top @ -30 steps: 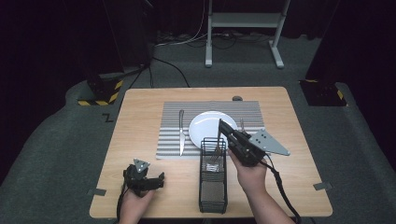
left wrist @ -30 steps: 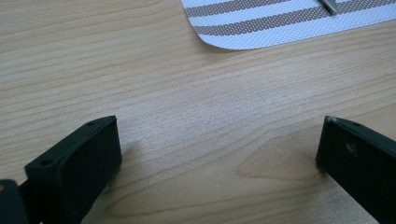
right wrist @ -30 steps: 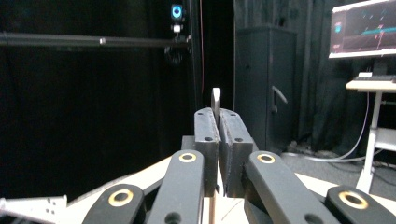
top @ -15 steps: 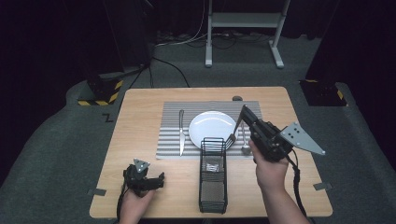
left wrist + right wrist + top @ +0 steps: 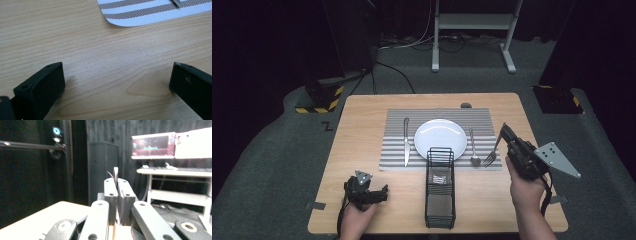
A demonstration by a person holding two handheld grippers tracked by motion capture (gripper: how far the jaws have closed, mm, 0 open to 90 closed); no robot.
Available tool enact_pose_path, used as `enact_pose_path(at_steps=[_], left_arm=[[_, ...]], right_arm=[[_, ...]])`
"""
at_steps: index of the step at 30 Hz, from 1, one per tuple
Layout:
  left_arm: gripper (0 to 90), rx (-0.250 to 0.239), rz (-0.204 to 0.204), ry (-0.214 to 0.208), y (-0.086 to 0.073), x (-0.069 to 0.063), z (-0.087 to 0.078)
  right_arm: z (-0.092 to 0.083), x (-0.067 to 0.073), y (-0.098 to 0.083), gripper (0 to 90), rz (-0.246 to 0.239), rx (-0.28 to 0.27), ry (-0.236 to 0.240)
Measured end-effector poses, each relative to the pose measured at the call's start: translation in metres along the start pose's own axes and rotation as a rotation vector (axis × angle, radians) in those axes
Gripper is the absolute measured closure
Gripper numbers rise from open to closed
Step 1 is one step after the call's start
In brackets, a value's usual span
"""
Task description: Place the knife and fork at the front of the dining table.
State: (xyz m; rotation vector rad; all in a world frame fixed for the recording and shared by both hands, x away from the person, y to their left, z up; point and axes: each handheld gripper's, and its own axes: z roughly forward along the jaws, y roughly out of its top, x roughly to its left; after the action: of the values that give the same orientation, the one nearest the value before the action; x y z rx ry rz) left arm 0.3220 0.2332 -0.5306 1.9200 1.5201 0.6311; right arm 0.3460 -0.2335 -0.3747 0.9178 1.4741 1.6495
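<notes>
Caddy: black wire caddy [image 5: 440, 187], upright at the lower centre of the high view, on the bare wooden surface [image 5: 362, 120] just below the placemat edge; a small pale item lies at its bottom, too small to identify.
Plate: white round plate [image 5: 440, 134], centre of the striped placemat [image 5: 394, 116], nothing on it.
Knife: knife [image 5: 406, 141] lies lengthwise on the placemat, left of the plate.
Spoon: spoon [image 5: 473, 147] lies on the placemat just right of the plate, bowl toward the bottom of the frame.
Fork: metal fork [image 5: 492, 154], tilted, tines down over the lower right corner of the placemat, handle up.
Right gripper: right gripper [image 5: 503, 133], right of centre in the high view, jaws closed onto the fork handle; the right gripper view shows a thin metal edge pinched between them.
Left gripper: left gripper [image 5: 117, 82], lower left of the high view, jaws wide apart over bare surface, holding nothing.
</notes>
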Motion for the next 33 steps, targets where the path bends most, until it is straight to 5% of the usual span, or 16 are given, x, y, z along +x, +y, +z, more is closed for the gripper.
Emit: enact_pose_path(at_steps=[9, 33], left_arm=[[0.1, 0.001, 0.001, 0.000, 0.000, 0.000, 0.000], [0.0, 0.000, 0.001, 0.002, 0.000, 0.000, 0.000]], right_arm=[[0.010, -0.035, -0.039, 87.3, 0.013, 0.093, -0.055], [0.048, -0.050, -0.064, 87.2, 0.042, 0.164, -0.050]])
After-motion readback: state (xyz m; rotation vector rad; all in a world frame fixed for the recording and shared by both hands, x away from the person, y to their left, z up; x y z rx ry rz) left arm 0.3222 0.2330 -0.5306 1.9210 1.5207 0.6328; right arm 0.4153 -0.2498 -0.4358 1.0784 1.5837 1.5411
